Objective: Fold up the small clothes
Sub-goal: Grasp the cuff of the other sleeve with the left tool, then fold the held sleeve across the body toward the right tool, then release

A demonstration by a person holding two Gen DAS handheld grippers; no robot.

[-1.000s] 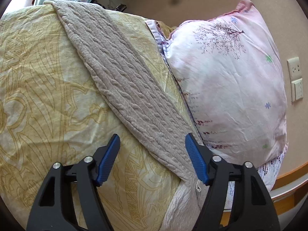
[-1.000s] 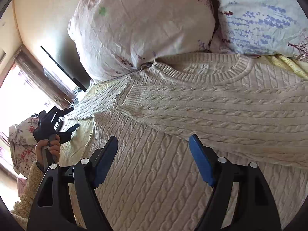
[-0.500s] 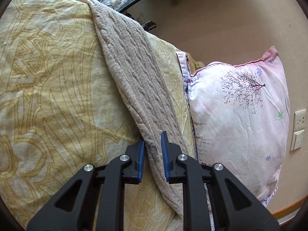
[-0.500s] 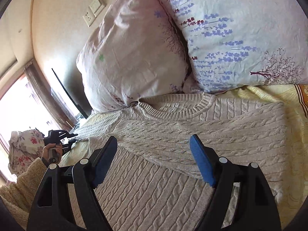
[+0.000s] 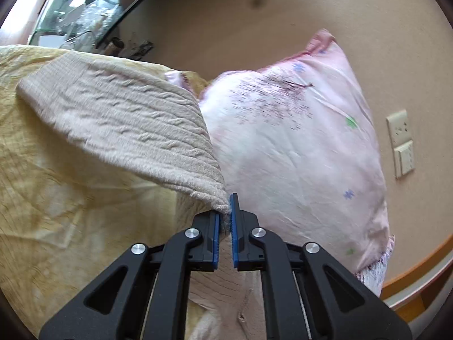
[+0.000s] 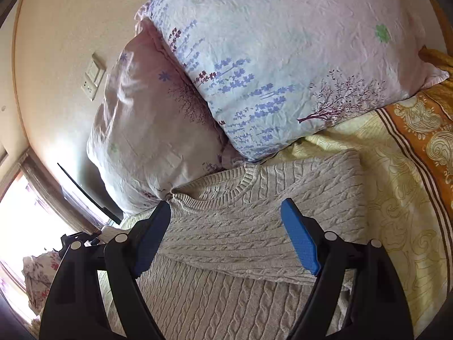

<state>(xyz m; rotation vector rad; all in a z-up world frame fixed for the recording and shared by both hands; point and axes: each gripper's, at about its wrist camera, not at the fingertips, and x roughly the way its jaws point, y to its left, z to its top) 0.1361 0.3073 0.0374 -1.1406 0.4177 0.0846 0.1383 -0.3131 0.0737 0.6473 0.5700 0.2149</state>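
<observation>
1. The left gripper [image 5: 225, 218] was seen clamped on the sleeve [image 5: 127, 130] of a cream cable-knit sweater [image 6: 254, 240], its blue pads [image 5: 216, 232] pinching the knit at their tips.
2. The sleeve was held lifted above the yellow patterned bedspread [image 5: 56, 198], fanning out leftward from the pinched end, slightly blurred.
3. The right gripper [image 6: 226, 226] was pictured spread wide and holding nothing, poised over the sweater's body, with one sleeve already folded across the chest.
4. The sweater was laid flat on the bedspread [image 6: 396, 198], its ribbed collar [image 6: 226, 184] pointed toward the head of the bed and touching the pillows.
5. A pink floral pillow [image 5: 297, 155] [image 6: 147, 130] and a pale lavender-print pillow [image 6: 283, 56] were propped at the head of the bed, one overlapping the other.
6. Beyond them, a wall switch plate [image 5: 400, 141] [image 6: 93, 76] was visible on the beige wall [image 5: 254, 42].
</observation>
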